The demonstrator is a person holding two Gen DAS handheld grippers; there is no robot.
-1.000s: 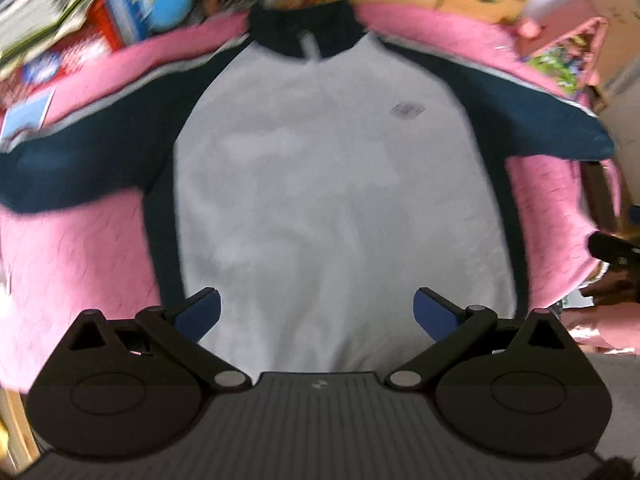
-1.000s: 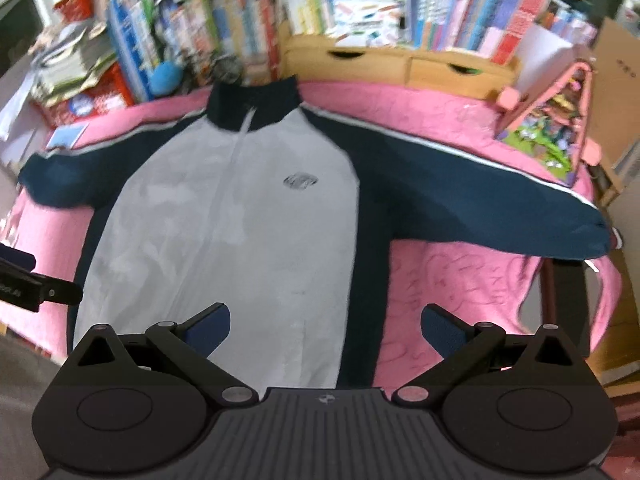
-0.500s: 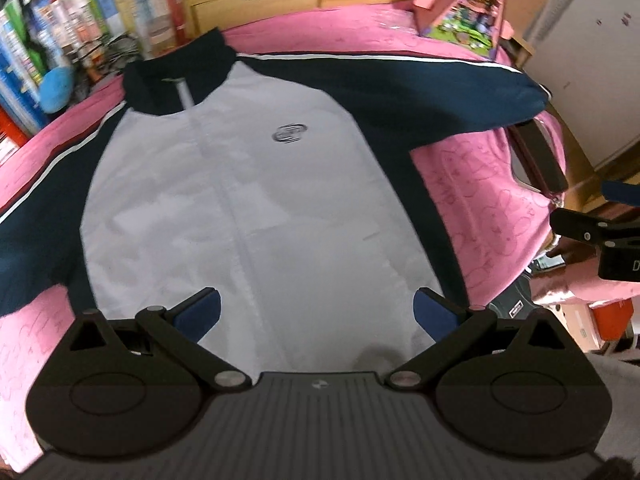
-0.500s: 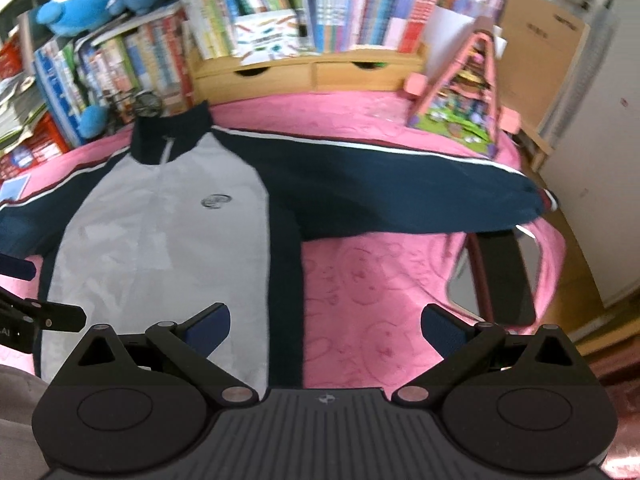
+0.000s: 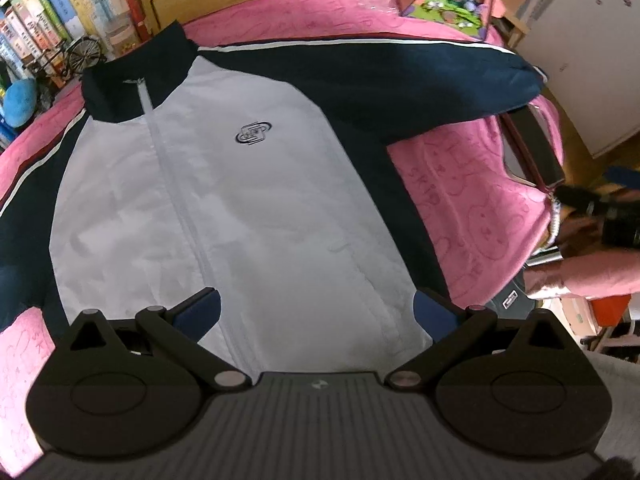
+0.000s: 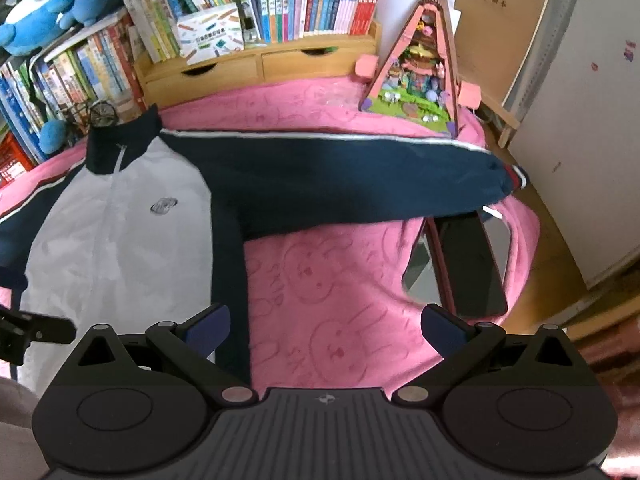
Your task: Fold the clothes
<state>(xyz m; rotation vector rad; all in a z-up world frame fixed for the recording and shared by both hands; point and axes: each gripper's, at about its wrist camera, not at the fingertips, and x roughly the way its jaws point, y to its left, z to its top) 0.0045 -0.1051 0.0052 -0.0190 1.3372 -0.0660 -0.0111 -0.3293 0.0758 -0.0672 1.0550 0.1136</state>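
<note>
A pink blanket covers the worktop, the white-and-navy jacket lies flat across it, front up, one sleeve reaching the right edge, while the left gripper and right gripper hover wide open, holding nothing.

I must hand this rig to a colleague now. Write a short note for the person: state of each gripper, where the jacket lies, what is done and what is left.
Left gripper: open, empty, above the hem of the jacket.
Right gripper: open, empty, above the pink blanket, beside the jacket's side seam.
Jacket: flat on the blanket, front up, zipped, collar at the far side, both sleeves spread outward; one sleeve reaches toward the blanket's edge.
Done: jacket laid out. No fold made yet.
Left: fold both sleeves in, then the body.
</note>
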